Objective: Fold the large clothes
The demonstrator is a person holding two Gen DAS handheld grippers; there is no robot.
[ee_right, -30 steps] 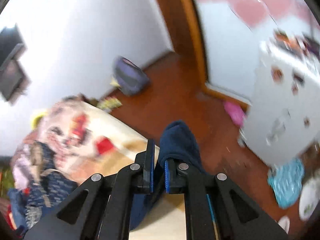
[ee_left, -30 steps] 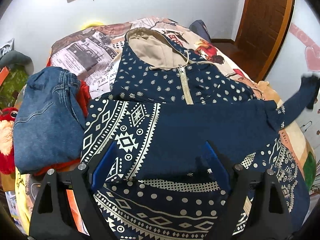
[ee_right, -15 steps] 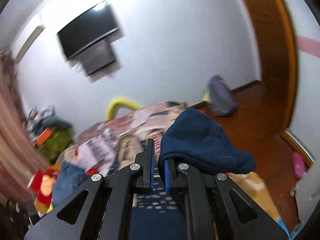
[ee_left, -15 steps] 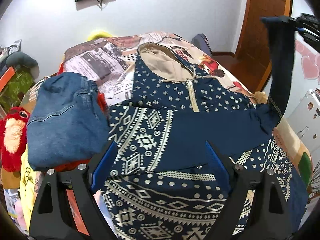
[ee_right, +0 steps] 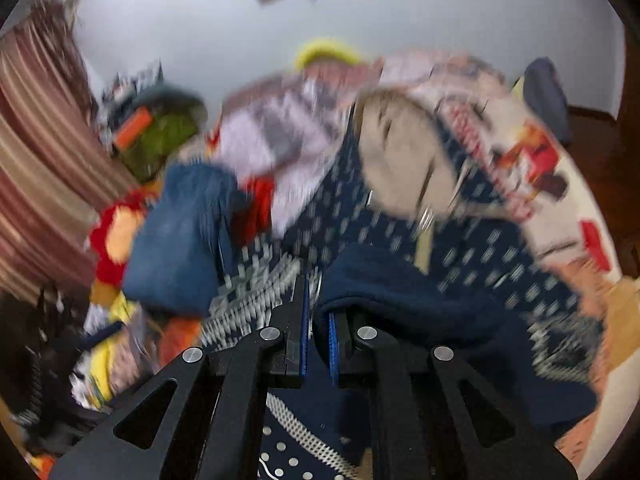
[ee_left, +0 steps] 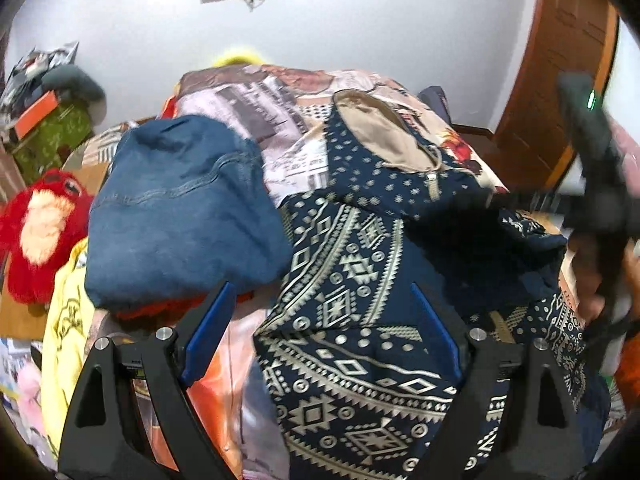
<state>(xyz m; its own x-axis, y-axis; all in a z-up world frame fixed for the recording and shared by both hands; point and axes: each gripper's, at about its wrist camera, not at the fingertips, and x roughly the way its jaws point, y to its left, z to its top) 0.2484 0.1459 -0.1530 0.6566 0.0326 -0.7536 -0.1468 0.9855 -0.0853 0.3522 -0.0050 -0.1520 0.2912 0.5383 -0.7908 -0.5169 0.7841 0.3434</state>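
Note:
A navy hoodie with cream patterns point(ee_left: 352, 280) lies face up on the bed, its beige-lined hood point(ee_left: 380, 136) toward the wall. My left gripper point(ee_left: 320, 328) is open and empty, low over the hoodie's lower left part. My right gripper point(ee_right: 318, 312) is shut on the plain navy sleeve cuff point(ee_right: 384, 280) and holds it over the hoodie's chest; the view is blurred. In the left wrist view the right gripper's body point(ee_left: 596, 184) shows blurred at the right, with the sleeve point(ee_left: 500, 248) draped across the front.
Folded jeans point(ee_left: 176, 208) lie on a red garment left of the hoodie. A red plush toy point(ee_left: 36, 232) and a yellow cloth point(ee_left: 68, 320) are at the bed's left edge. A wooden door point(ee_left: 568, 64) stands at the right.
My right gripper swung the sleeve from high at the right down and left over the hoodie's front. My left gripper shifted left and back a little, still open.

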